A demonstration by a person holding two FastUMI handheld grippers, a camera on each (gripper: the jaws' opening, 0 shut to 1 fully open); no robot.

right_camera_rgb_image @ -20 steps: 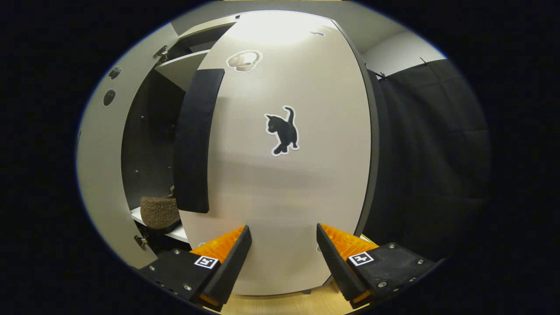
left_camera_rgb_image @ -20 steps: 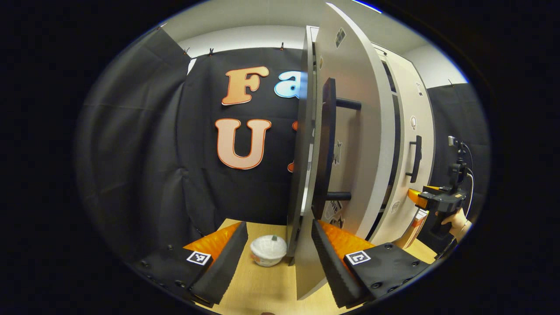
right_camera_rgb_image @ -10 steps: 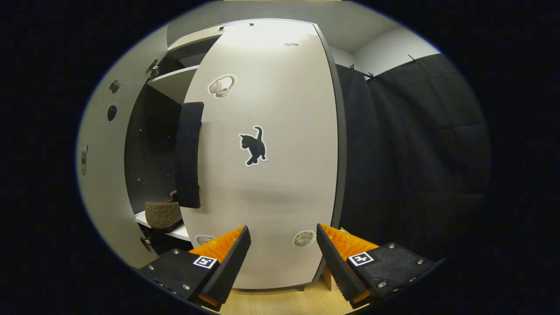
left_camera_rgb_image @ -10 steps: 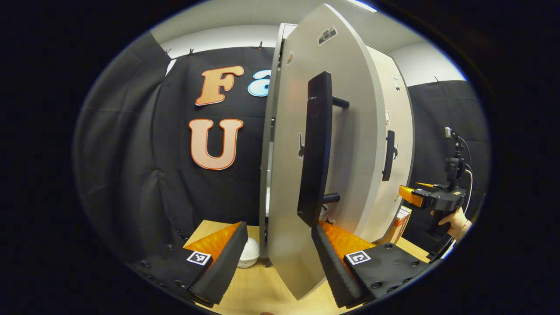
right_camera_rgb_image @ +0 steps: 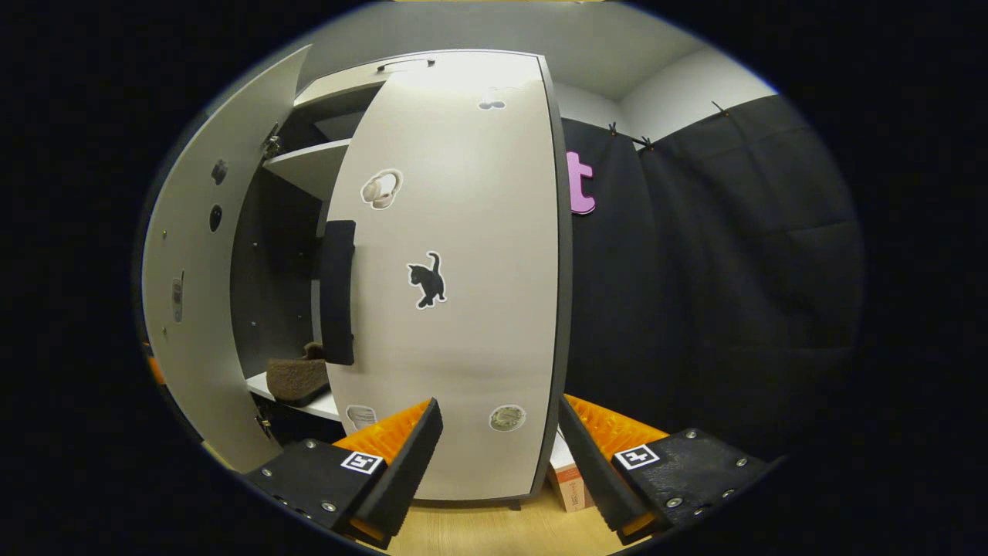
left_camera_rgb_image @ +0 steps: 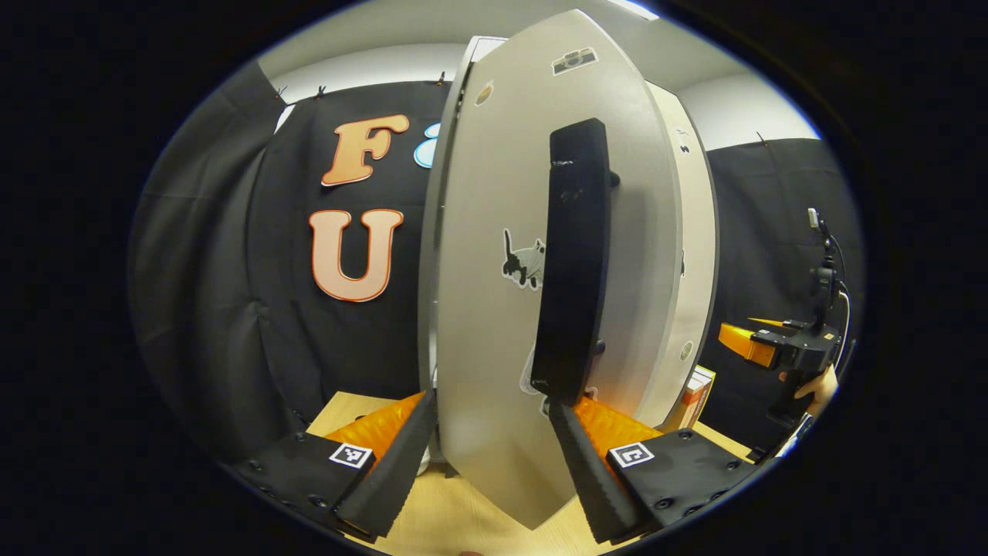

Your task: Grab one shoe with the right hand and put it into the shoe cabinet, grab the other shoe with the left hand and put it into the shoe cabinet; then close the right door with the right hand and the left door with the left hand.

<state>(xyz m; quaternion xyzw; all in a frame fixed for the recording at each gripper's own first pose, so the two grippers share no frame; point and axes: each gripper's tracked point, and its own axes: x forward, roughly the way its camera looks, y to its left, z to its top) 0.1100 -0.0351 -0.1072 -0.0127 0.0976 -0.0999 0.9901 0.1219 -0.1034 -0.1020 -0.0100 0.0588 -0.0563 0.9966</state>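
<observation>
Left gripper view: left gripper (left_camera_rgb_image: 490, 455), jaws spread and empty, straddles the free edge of the left door (left_camera_rgb_image: 494, 309), likely to push it closed; the door handle (left_camera_rgb_image: 573, 262) runs 12 to 6 o'clock. Right gripper view: right gripper (right_camera_rgb_image: 498, 455), released, faces the nearly closed right door (right_camera_rgb_image: 455, 309). A shoe (right_camera_rgb_image: 297, 380) lies on the cabinet shelf at 9 o'clock, long axis across, toe direction unclear.

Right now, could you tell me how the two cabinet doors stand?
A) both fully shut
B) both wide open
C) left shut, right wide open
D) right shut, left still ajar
D: in the right gripper view the right door sits flush, while the left door stands ajar, exposing a brown shoe on the shelf.
</observation>
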